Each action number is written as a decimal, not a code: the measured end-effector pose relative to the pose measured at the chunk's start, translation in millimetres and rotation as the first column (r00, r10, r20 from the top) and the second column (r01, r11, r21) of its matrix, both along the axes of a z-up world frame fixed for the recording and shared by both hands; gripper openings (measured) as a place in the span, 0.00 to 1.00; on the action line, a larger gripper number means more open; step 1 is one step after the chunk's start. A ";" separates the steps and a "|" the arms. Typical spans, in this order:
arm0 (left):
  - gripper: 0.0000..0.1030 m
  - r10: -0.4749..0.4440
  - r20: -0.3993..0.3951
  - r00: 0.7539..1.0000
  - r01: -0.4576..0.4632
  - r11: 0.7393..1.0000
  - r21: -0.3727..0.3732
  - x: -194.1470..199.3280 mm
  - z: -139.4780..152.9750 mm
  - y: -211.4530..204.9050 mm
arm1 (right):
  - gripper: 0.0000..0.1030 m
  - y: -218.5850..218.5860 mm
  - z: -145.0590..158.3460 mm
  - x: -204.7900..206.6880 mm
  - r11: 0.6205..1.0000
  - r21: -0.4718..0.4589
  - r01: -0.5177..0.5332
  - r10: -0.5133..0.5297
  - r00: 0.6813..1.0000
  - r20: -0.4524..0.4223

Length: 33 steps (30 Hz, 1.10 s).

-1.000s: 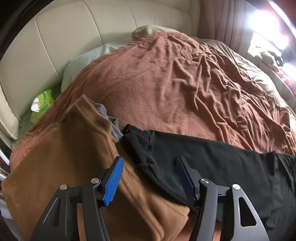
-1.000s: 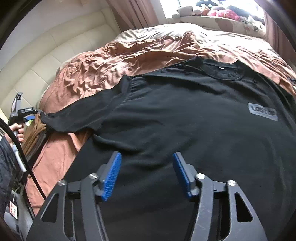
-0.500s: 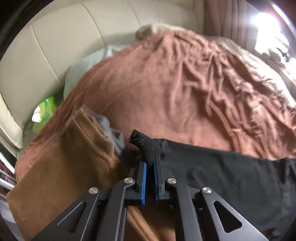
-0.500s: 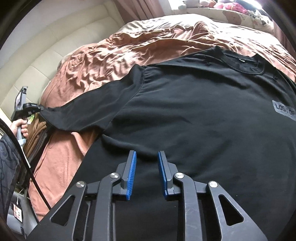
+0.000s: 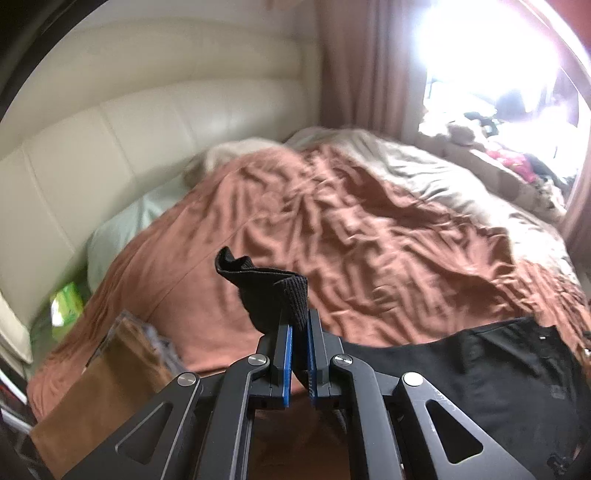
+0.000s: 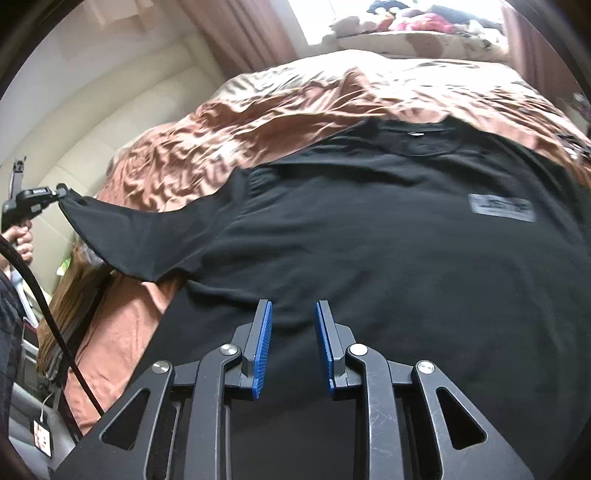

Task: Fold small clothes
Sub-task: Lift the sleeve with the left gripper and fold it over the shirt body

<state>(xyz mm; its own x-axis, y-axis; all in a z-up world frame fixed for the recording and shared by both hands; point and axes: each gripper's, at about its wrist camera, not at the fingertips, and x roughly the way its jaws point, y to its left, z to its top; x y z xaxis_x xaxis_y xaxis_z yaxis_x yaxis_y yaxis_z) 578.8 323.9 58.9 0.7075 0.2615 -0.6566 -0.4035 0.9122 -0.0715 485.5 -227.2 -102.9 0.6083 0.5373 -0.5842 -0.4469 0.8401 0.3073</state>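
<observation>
A black T-shirt [image 6: 369,229] with a grey chest label lies spread front-up on the bed. My left gripper [image 5: 298,317] is shut on the ribbed cuff of its sleeve [image 5: 266,291], which sticks up past the blue pads, raised off the blanket. In the right wrist view the same left gripper [image 6: 61,190] holds the sleeve [image 6: 147,240] stretched out at the far left, a hand [image 6: 22,240] on its grip. My right gripper [image 6: 293,314] is at the shirt's lower part, its pads standing a little apart with a fold of black cloth pinched between them.
A rumpled rust-brown blanket [image 5: 369,221] covers the bed, with a cream padded headboard [image 5: 110,147] behind. A folded brown garment [image 5: 107,376], a green packet [image 5: 66,302] and a pale pillow [image 5: 122,236] lie at the left. Soft toys sit on the window ledge [image 6: 406,22]. A black cable [image 6: 44,306] hangs at the left.
The left jaws closed on the sleeve cuff, then rose and lifted the sleeve off the blanket. The right jaws narrowed from wide open onto the shirt's cloth.
</observation>
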 end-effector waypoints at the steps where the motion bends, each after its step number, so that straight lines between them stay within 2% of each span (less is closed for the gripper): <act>1: 0.07 -0.017 0.010 1.000 0.017 1.000 0.002 1.3 7.9 -9.6 | 0.21 -11.0 -0.5 -4.9 1.000 -0.007 0.017 -0.017 1.000 0.006; 7: 0.07 -0.096 0.049 0.994 0.095 0.995 0.015 4.8 44.5 -58.4 | 0.22 -47.9 -1.4 -27.6 0.998 -0.016 0.059 -0.059 0.998 0.004; 8: 0.07 -0.107 0.057 0.993 0.107 0.994 0.009 5.5 51.0 -66.9 | 0.25 -52.0 -0.8 -31.4 0.998 -0.018 0.065 -0.065 0.998 0.008; 10: 0.07 -0.135 0.068 0.989 0.134 0.991 0.016 7.3 63.9 -86.2 | 0.41 -60.4 0.0 -37.3 0.997 -0.018 0.072 -0.072 0.997 0.013; 12: 0.07 -0.162 0.074 0.984 0.159 0.987 0.034 10.2 76.5 -106.2 | 0.53 -71.0 -0.9 -43.0 0.996 -0.012 0.083 -0.083 0.996 0.023; 13: 0.07 -0.170 0.077 0.982 0.168 0.985 0.040 11.2 81.0 -113.5 | 0.56 -76.7 -1.8 -45.3 0.996 -0.005 0.088 -0.087 0.996 0.028; 18: 0.07 -0.228 0.093 0.969 0.224 0.973 0.052 18.7 106.5 -161.3 | 0.56 -107.2 -17.9 -44.7 0.992 0.035 0.122 -0.121 0.993 -0.008; 23: 0.07 -0.277 0.094 0.956 0.271 0.960 0.072 29.7 124.5 -208.5 | 0.56 -125.0 -23.5 -30.7 0.987 -0.004 0.160 -0.160 0.986 -0.037; 29: 0.07 -0.349 0.090 0.933 0.342 0.936 0.086 45.9 134.9 -268.4 | 0.57 -154.7 -27.4 -24.1 0.963 0.032 0.267 -0.263 0.960 -0.097; 31: 0.07 -0.369 0.087 0.925 0.361 0.928 0.090 51.7 135.7 -286.1 | 0.70 -159.1 -26.7 -23.6 0.959 0.013 0.282 -0.280 0.955 -0.097; 33: 0.07 -0.386 0.084 0.919 0.380 0.921 0.082 57.8 135.1 -302.5 | 0.73 -160.6 -29.7 -22.8 0.959 -0.003 0.283 -0.282 0.954 -0.104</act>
